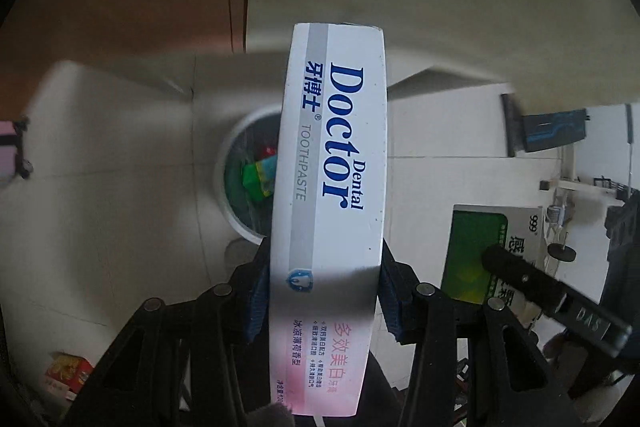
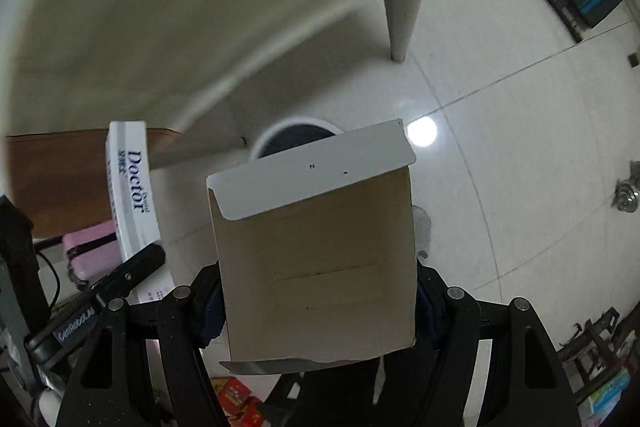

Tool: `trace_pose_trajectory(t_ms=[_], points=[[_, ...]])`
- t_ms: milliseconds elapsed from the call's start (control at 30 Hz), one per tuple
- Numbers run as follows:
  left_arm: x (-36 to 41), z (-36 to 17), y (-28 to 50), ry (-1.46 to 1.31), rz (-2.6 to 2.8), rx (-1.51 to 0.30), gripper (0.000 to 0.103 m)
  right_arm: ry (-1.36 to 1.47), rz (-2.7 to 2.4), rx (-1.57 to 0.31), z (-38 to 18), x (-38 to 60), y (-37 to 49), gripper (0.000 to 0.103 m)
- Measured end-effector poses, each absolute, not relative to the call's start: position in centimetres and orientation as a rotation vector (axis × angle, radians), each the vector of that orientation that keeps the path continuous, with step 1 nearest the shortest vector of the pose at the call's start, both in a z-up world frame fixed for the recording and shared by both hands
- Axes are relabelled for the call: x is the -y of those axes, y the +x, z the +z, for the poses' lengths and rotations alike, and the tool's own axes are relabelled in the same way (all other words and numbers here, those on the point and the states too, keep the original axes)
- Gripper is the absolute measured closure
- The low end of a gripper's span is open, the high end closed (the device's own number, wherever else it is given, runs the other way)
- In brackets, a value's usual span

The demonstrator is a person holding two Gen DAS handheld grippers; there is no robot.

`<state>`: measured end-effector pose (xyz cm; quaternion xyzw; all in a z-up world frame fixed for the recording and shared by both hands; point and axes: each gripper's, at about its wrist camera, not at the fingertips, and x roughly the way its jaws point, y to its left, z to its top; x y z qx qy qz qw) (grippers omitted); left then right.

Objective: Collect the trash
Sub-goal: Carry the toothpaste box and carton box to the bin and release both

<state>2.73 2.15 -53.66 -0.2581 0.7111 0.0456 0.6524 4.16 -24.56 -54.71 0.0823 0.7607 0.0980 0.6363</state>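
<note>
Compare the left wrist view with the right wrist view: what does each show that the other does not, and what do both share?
Left wrist only: green and red packaging inside the bin, and the green printed face of the medicine box.
Right wrist only: that box's plain, open inside, a table leg and a bright reflection on the floor.
Both: the toothpaste box, the bin and the white tiled floor.

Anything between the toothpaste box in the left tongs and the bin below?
Nothing: in the left wrist view the toothpaste box hangs over the bin with only air between.
</note>
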Motion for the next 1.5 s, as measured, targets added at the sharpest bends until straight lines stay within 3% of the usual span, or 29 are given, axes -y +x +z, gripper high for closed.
trace_pose_trajectory(t_ms=[67,100,133,267,333,500,1033,1300,1500], points=[[-2.5,-58.9,3.3,-0.594,0.109,-1.644,0.046,0.196,0.231,-1.773,-60.1,24.3,4.2,0.027],[-2.7,-60.8,3.4,-0.588,0.121,-1.653,0.033,0.207,0.236,-1.787,-62.3,24.2,4.2,0.025],[-2.7,-62.3,3.0,-0.577,0.138,-1.655,0.026,0.215,0.249,-1.800,-64.5,24.0,4.2,0.023],[-3.8,-67.1,2.5,-0.532,0.224,-1.645,0.019,0.187,0.295,-1.800,-71.2,22.7,4.1,0.020],[-3.9,-68.3,1.3,-0.527,0.255,-1.642,0.000,0.182,0.297,-1.815,-73.5,22.5,3.7,0.017],[-4.0,-69.4,-1.1,-0.500,0.323,-1.637,0.000,0.146,0.283,-1.816,-75.4,22.9,3.6,0.005],[-3.8,-64.6,-2.8,-0.423,0.420,-1.639,0.000,-0.280,0.211,-1.686,-70.9,20.1,3.5,0.000],[-2.7,-60.6,-4.0,-0.432,0.403,-1.649,0.000,-0.344,0.215,-1.633,-65.1,18.7,3.0,0.000],[-2.5,-54.4,-4.5,-0.455,0.384,-1.621,0.000,-0.353,0.213,-1.606,-58.2,18.4,2.4,0.000]])
